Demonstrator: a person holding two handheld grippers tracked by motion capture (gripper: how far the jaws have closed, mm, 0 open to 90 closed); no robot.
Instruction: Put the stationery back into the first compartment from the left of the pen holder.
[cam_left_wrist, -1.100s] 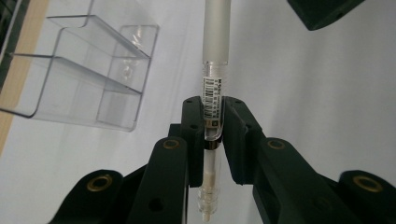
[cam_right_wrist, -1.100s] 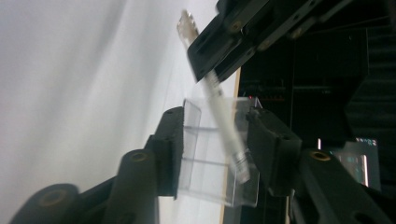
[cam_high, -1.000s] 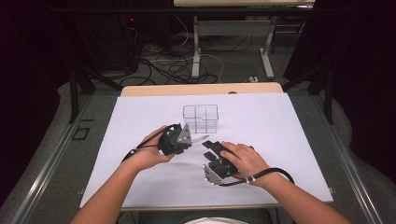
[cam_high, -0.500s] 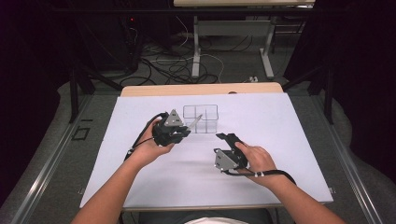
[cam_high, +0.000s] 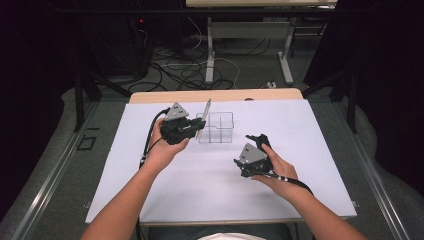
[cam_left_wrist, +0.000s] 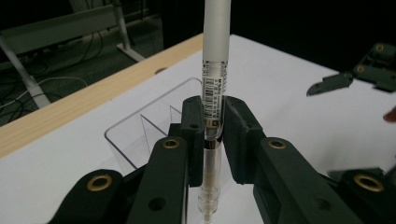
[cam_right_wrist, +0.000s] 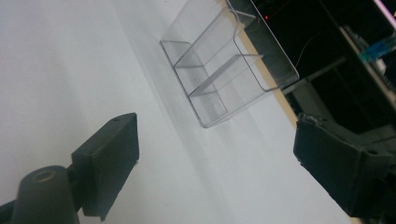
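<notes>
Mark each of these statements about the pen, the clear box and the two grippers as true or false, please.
1. The left gripper is shut on the pen. True.
2. The right gripper holds the pen. False: its jaws have just been opening and nothing is between them.
3. The clear box has dividers inside. True.
4. The pen lies flat in the box. False: it stands up in the left gripper's grip, beside the box.
5. The box stands on the white sheet. True.
</notes>
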